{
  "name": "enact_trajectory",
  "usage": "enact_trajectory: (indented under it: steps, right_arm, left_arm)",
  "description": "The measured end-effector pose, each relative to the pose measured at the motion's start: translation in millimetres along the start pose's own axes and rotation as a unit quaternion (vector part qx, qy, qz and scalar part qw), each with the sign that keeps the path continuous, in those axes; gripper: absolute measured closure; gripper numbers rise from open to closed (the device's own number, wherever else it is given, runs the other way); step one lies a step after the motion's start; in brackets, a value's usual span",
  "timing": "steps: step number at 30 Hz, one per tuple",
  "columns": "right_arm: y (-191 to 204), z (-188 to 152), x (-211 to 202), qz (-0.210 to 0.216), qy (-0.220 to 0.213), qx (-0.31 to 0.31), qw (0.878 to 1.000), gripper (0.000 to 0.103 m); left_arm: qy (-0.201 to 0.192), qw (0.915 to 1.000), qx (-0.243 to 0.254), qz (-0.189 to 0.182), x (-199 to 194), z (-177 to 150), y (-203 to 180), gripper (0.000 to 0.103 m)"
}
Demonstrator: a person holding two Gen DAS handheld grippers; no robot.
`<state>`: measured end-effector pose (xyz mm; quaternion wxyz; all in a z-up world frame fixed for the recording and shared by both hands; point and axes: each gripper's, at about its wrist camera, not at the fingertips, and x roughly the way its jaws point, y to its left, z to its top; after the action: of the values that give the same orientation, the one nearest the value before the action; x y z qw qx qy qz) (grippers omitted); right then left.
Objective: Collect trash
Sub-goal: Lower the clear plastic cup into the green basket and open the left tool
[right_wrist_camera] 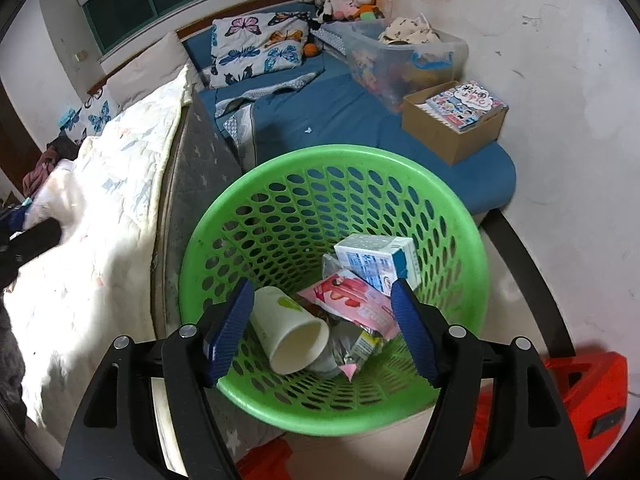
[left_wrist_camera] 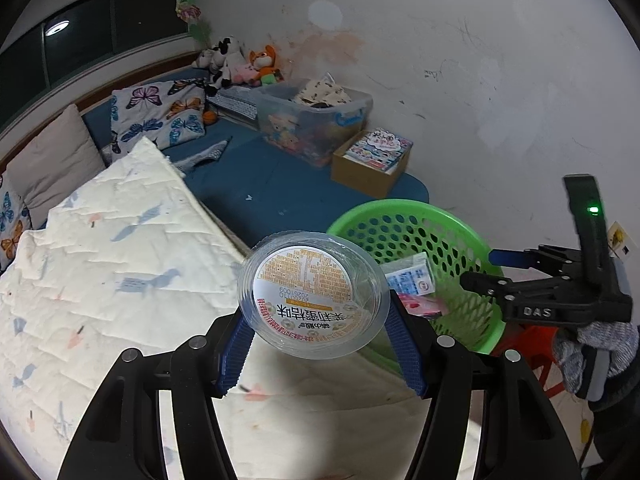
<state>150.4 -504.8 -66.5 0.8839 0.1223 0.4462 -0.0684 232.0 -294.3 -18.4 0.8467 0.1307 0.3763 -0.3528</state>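
"das" on right gripper (left_wrist_camera: 538, 312); digits, perhaps "20261009", on clear cup (left_wrist_camera: 313, 296).

Cream quilted blanket (left_wrist_camera: 112, 248) with small blue and pink prints, spread over the near bed. Beyond it, blue mattress sheet (left_wrist_camera: 248, 176) bearing butterfly-print pillows (left_wrist_camera: 160, 116), a plain beige pillow (left_wrist_camera: 52, 160) and a small orange ball (left_wrist_camera: 209, 117). Stuffed animals (left_wrist_camera: 240, 62) heaped in the far corner under a dark window (left_wrist_camera: 80, 36). Clear plastic storage bin (right_wrist_camera: 404, 60) against the stained white wall (left_wrist_camera: 460, 60), cloth piled inside. Just beside it, open cardboard box (right_wrist_camera: 452, 124) holding colourful booklets. Red plastic stool (right_wrist_camera: 580, 400) on the floor, lower right.
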Motion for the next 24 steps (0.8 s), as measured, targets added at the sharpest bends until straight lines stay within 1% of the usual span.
enact_trajectory:
  steps: [2, 6, 8, 15, 18, 21, 22, 24]
  right_arm:
    - [-4, -4, -5, -0.003, -0.002, 0.004, 1.0, 0.028]
    - [-10, -12, -13, -0.003, -0.006, 0.01, 1.0, 0.027]
    - [-15, -16, -18, -0.006, -0.008, 0.014, 1.0, 0.025]
    - [-23, -26, -34, -0.019, -0.019, 0.014, 1.0, 0.023]
    - [-24, -28, -38, -0.017, -0.023, 0.015, 0.999, 0.023]
    - [-25, -30, -37, -0.012, -0.024, 0.019, 0.999, 0.023]
    - [-25, -31, -37, -0.011, -0.025, 0.02, 0.999, 0.023]
    - [-25, -33, -37, -0.009, -0.024, 0.021, 0.999, 0.023]
  left_arm:
    - [0.007, 1.0, 0.002, -0.001, 7, 0, -7, 0.042]
    - [0.015, 0.9999, 0.004, -0.007, 17, 0, -20, 0.042]
    - [0.02, 0.9998, 0.006, -0.008, 23, 0, -26, 0.042]
    - [0.038, 0.9991, 0.01, -0.012, 44, -1, -45, 0.042]
    - [0.044, 0.9989, 0.014, -0.011, 52, 0, -49, 0.042]
    - [0.048, 0.9987, 0.014, -0.014, 57, 0, -52, 0.038]
    - [0.046, 0.9987, 0.013, -0.018, 58, 0, -52, 0.035]
    - [0.043, 0.9989, 0.014, -0.013, 57, -1, -52, 0.033]
